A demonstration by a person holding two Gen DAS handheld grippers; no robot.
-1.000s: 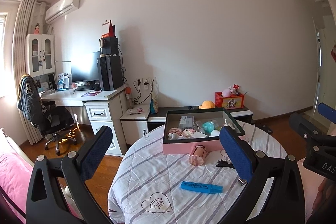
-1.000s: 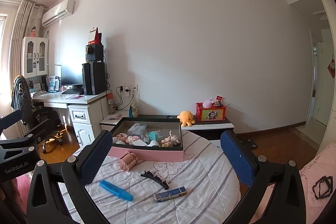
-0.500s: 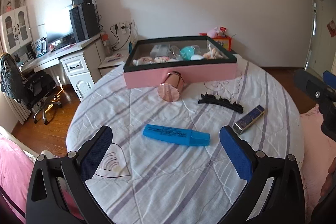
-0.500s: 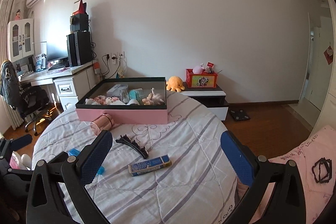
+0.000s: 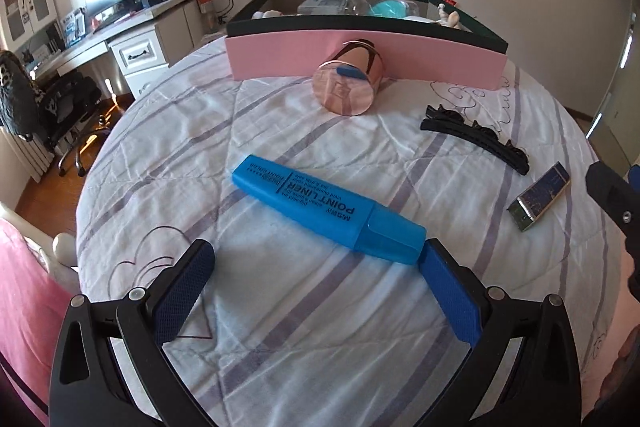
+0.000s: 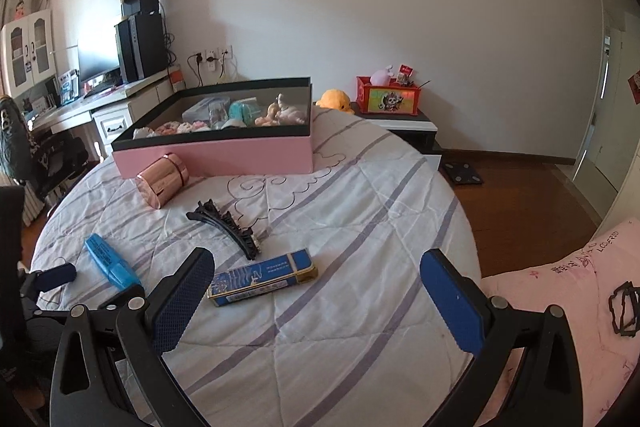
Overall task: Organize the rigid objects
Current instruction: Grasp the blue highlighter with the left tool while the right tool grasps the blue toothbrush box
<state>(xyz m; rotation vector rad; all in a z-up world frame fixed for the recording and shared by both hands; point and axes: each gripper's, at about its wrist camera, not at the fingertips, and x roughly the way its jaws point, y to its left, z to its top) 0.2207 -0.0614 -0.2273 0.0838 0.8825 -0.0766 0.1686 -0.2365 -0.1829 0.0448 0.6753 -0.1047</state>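
A blue highlighter pen (image 5: 328, 209) lies on the round quilted table (image 5: 280, 327), its cap end close to my right finger pad (image 5: 450, 297). My left gripper (image 5: 316, 259) is open just short of it, low over the cloth. Behind it lie a rose-gold cylinder (image 5: 348, 85) on its side, a black hair clip (image 5: 476, 139) and a small blue box (image 5: 540, 197). My right gripper (image 6: 316, 267) is open above the small blue box (image 6: 262, 277). The highlighter (image 6: 110, 261), clip (image 6: 228, 223) and cylinder (image 6: 160, 179) show further left there.
A pink box (image 5: 360, 55) with a dark rim holds several small items at the table's far side (image 6: 216, 155). A desk and office chair (image 5: 60, 99) stand to the left. A pink surface (image 6: 580, 287) lies to the right, wooden floor beyond.
Both grippers have dropped and moved in toward the table. The left one now sits close behind the blue highlighter; the right one hangs nearer the small blue box. Both stay open.
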